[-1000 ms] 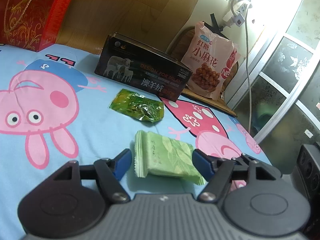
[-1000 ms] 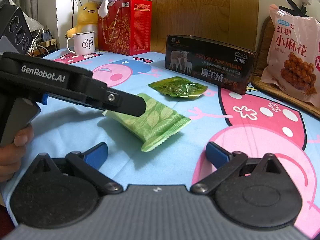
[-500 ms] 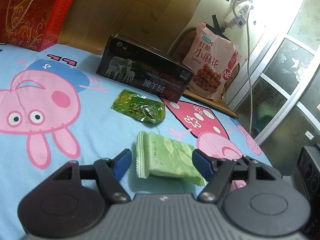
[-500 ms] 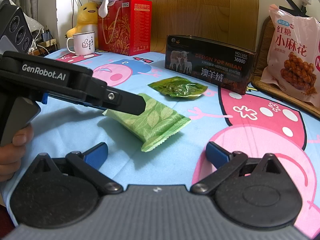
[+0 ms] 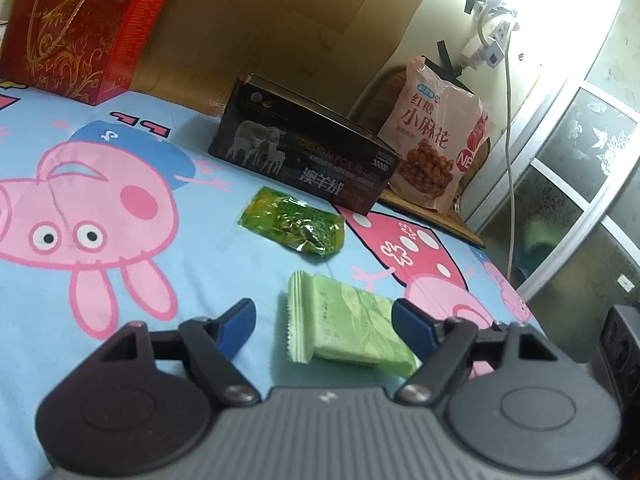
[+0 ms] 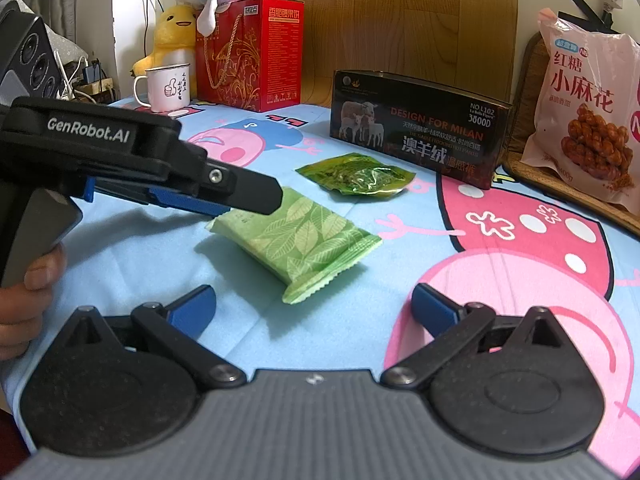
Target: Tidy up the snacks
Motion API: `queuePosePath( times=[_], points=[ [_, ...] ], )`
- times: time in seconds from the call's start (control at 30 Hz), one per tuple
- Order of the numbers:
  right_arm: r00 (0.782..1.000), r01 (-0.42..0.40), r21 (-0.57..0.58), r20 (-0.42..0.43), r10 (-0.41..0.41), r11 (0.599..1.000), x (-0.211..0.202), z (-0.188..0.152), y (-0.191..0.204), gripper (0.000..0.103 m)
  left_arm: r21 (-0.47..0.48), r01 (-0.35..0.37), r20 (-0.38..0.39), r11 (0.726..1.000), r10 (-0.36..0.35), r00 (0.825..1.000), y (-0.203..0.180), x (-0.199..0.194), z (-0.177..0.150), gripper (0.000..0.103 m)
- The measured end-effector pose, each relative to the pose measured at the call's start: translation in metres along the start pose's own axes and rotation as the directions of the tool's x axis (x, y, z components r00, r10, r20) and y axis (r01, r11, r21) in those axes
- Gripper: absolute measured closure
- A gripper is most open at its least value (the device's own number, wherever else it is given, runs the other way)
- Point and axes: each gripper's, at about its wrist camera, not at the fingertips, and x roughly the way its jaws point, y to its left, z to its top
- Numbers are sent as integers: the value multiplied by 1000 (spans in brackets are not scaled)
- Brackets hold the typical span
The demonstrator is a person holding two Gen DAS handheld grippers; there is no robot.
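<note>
Left wrist view was blown out top right, hard glare above the power strip (image 5: pixel 494 42); red gift box (image 5: pixel 80 24) soft. Right wrist view was evenly lit and sharp. Green snack pack (image 6: pixel 298 240) cast a soft shadow leftward. Fisheye bent both edges.

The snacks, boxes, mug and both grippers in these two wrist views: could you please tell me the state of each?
Light green leaf-print packet: sealed, lying flat between the left gripper's pads, not pressed.
Dark green pouch: sealed, lying flat.
Pink twist-snack bag: sealed, propped upright.
Black box: standing, top open.
Red gift box: upright, closed.
Mug: upright.
Left gripper: open, jaws just widened.
Right gripper: open, empty.
</note>
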Motion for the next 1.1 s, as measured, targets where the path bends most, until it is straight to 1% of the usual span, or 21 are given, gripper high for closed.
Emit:
queuePosePath(
  times=[0.17, 0.53, 1.1],
  points=[
    [1000, -16, 22, 13, 15, 1000, -2, -1, -3, 0, 1, 0, 0, 1000, 0, 1000, 0, 0, 0, 25],
    [1000, -1, 0, 1, 1, 1000, 0, -1, 0, 0, 0, 0, 0, 1000, 0, 1000, 0, 0, 0, 25],
    [1000, 10, -3, 0, -10, 1000, 0, -1, 0, 0, 0, 0, 1, 1000, 0, 1000, 0, 0, 0, 24]
  ],
)
